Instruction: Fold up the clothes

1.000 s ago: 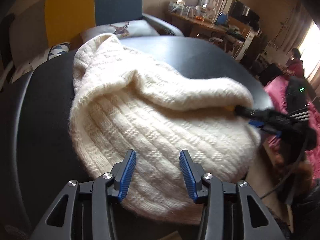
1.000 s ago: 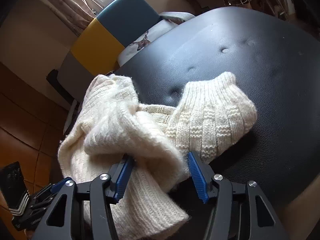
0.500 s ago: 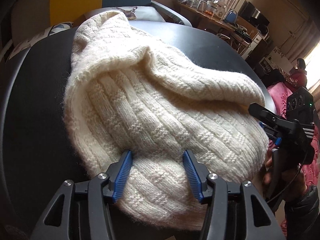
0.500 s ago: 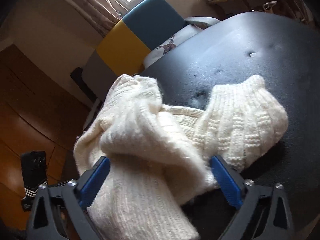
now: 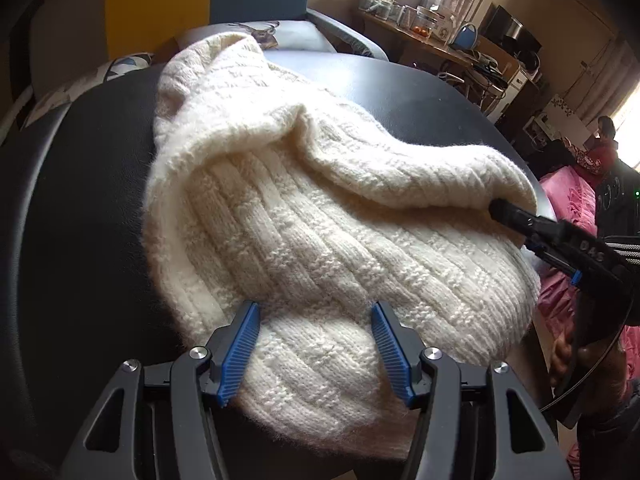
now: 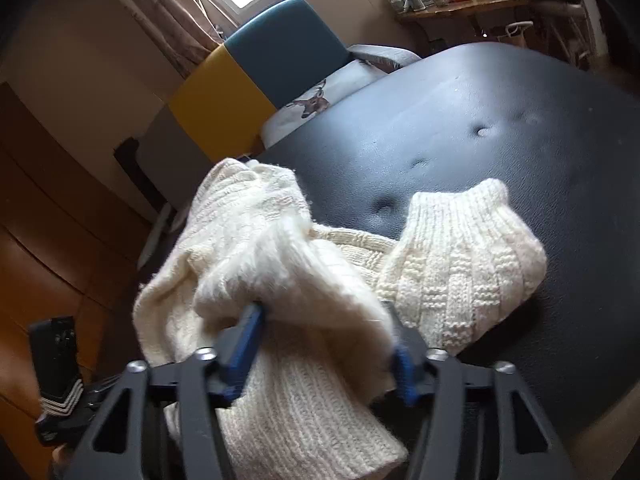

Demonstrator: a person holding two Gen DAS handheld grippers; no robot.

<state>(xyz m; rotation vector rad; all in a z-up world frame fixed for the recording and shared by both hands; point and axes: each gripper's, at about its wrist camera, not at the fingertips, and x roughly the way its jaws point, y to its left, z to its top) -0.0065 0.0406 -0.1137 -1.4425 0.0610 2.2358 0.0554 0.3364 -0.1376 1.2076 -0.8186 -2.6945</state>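
**Both claws at the sweater's near edge**

My left claw [image 5: 316, 344] gapes around a roll of the cream sweater [image 5: 320, 220]; my right claw [image 6: 324, 352] likewise straddles a fold, unclenched. The sweater lies bunched on the black cushion [image 6: 500, 120]. It looks soft, bulky and stretchy, so I'd pinch the ribbed hem.

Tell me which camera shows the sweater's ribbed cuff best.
The right wrist view. There the ribbed cuff of the cream sweater lies in plain sight on the black padded surface, its edge fully visible. The left wrist view shows mostly the sweater's bunched body; no cuff can be picked out for certain.
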